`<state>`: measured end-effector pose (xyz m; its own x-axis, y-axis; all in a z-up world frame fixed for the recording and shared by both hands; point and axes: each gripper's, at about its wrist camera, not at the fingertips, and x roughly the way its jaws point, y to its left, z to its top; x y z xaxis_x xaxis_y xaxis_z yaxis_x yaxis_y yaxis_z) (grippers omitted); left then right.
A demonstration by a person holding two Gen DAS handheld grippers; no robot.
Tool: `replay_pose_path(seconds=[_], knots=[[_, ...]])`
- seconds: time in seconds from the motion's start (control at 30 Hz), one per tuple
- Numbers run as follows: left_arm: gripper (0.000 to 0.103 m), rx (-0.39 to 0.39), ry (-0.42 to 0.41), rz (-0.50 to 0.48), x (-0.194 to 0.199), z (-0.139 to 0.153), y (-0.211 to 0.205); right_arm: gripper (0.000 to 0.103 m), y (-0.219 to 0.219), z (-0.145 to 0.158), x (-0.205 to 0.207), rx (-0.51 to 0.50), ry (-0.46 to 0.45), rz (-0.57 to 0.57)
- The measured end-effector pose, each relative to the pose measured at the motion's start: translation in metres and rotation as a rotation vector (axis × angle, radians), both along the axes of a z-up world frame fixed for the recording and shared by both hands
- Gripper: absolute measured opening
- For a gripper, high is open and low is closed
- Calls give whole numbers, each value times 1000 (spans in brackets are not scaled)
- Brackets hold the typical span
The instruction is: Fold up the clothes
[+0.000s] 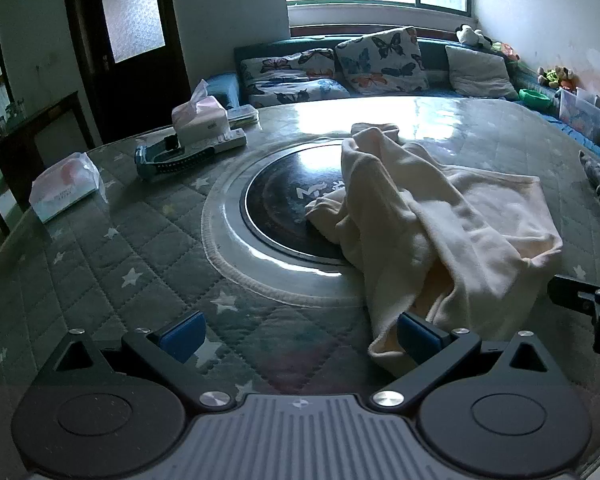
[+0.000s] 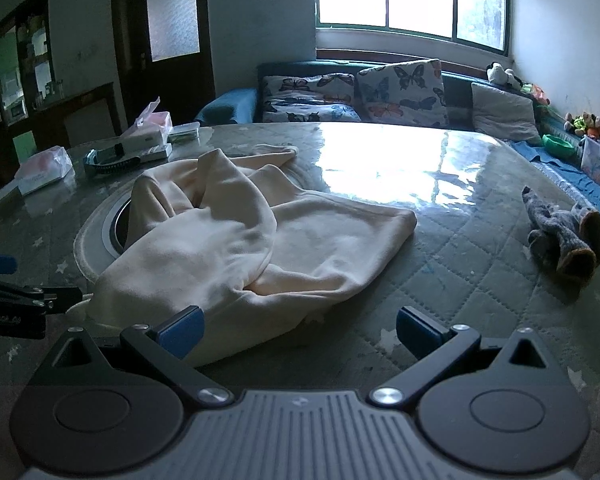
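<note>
1. Quilted, star-printed cloth under a clear glossy sheet covers the round surface [image 1: 112, 256], with a sofa and butterfly cushions [image 1: 380, 60] under the window behind it.
2. Only the left wrist view shows the dark round plate [image 1: 284, 208] set in the middle of the surface almost whole; in the right wrist view the garment hides most of it. Only the right wrist view shows the grey plush toy [image 2: 564, 236] whole, lying well apart from the garment.
3. Tissue packs [image 1: 198, 114] and a power strip [image 1: 216, 142] lie at the far left edge in both views.
4. A cream garment [image 1: 440, 232] lies crumpled in soft heaped folds, partly over the plate.
5. Left gripper [image 1: 300, 334]: jaws spread wide, holding nothing; the garment's near hem touches the right-hand blue pad.
6. Right gripper [image 2: 300, 330]: jaws likewise spread and empty; the garment's near edge lies between them, against the left-hand pad.
</note>
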<state>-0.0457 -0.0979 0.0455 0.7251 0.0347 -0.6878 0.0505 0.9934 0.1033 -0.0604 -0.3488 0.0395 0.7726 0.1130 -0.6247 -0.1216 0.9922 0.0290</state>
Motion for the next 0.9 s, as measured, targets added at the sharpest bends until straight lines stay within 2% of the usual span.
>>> replay_pose_path(seconds=[0.9], knots=[[103,-2,33,7,2,-2,-13,103,7,-4,-5,-3,4,-5]])
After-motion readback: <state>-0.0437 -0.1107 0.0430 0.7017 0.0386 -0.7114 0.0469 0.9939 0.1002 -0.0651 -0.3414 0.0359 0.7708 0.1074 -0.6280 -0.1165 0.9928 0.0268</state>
